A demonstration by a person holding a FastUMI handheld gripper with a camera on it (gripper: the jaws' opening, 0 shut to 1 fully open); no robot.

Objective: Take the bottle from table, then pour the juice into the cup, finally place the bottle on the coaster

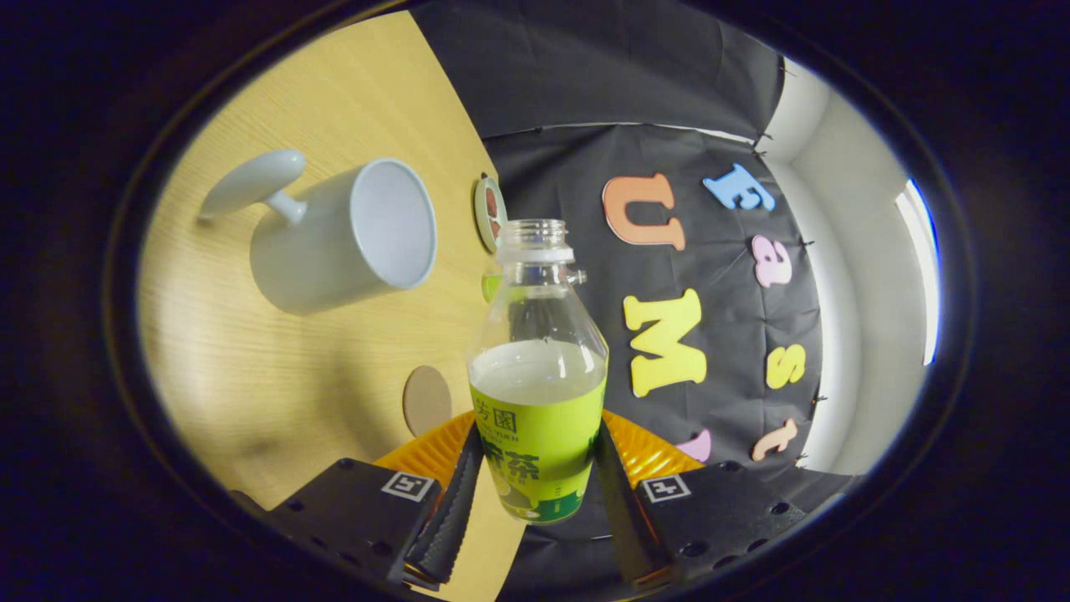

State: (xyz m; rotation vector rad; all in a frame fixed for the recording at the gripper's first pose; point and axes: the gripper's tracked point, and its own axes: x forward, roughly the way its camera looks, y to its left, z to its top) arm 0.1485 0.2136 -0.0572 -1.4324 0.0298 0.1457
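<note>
One clear plastic bottle (538, 368), uncapped, with a green label and pale juice filling its lower part, stands between the two fingers of the gripper (535, 493). Both fingers press against the labelled sides of the bottle, one on each side, so the tongs are clamped on it. One white ceramic cup (343, 237) with a broad paddle-shaped handle sits on the table beyond the bottle, to the side of its neck; the cup's open mouth faces the bottle and its inside looks empty. One round brown coaster (427, 400) lies flat on the table close beside the bottle's label, between the bottle and the cup. One small round object (490, 213) with a pale rim and reddish centre lies just beyond the bottle's mouth, at the table's far edge; what it is cannot be told. A small green item (491, 285) shows partly behind the bottle's shoulder.

The surface is a light wood-grain table (276, 385). Behind it hangs the booth's black cloth wall (585, 75), with a white wall (861, 334) and a bright strip of light (918, 259) beyond.

The whole scene appears rotated relative to the bottle, so that the table runs alongside it.
</note>
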